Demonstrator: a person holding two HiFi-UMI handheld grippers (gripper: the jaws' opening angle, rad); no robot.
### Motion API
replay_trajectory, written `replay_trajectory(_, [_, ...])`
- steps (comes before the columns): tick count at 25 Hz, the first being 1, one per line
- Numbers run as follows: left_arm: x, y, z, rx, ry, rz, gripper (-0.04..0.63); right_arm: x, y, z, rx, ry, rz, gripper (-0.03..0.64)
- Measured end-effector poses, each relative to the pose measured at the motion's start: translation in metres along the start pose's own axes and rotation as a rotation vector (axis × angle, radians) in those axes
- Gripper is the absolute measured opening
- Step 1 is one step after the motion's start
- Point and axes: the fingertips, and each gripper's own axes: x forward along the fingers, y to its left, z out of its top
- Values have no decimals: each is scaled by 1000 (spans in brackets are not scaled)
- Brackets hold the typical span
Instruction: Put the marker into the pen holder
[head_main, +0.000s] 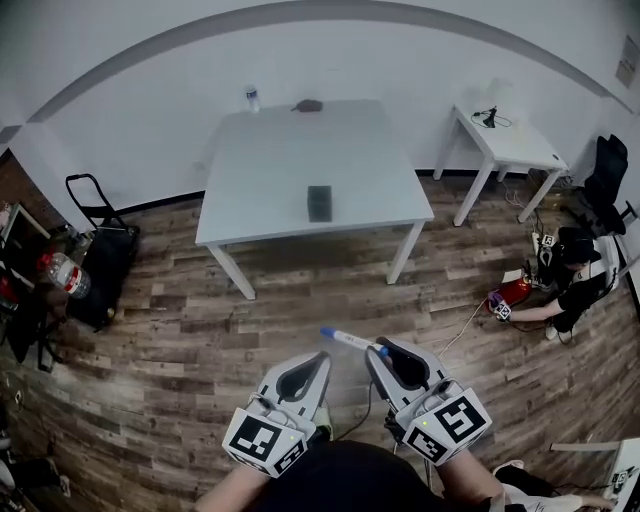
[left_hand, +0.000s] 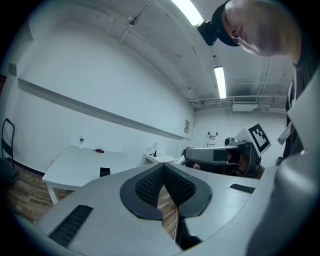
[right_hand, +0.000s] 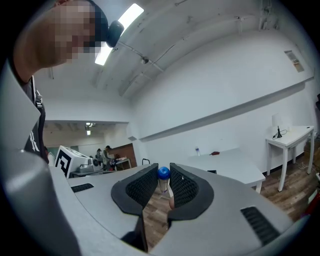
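Right hand-held gripper (head_main: 378, 352) is clamped on the marker (head_main: 350, 340), its jaws pinching the barrel close to one blue end. The rest of the white body sticks out to the left and a little toward the far side, ending in the other blue tip. In the head view the marker's long axis therefore runs nearly level and crosswise, not upright, and it lies across the line to the target instead of along it.

The pen holder (head_main: 319, 202), a small dark box, stands near the front edge of the white counter (head_main: 280, 160). It is well apart from both tools, on the far side and slightly left of the loaded one. The left hand-held gripper (head_main: 322, 356) sits just beside the right, jaws closed together with nothing between them, and the marker's free end passes just beyond its tip.

Judging from this, the coming move is a long carry forward across the floor gap. The marker must then be tipped from crosswise to upright, free end down, over the holder's open top.
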Motion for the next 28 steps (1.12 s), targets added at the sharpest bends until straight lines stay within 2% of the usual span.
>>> replay_trajectory(6, [30,44,17,9,3,-34,6,46,-22,15,0,-11,-42,77])
replay_trajectory(9, [38,55,22,29,-1,-50,6,59,-30,19,-4,-13,-65,77])
replay_trajectory(14, [49,69,22,19,9,-53,6,77,-42,21,-4,-5,-70,77])
replay_trajectory(19, [70,92,22,2,18,-11,6,105,-68,21,-2,20,-43,77])
replay_trajectory(28, [128,145,36,2,13,113,6,182,-136,30,-55,73,51,77])
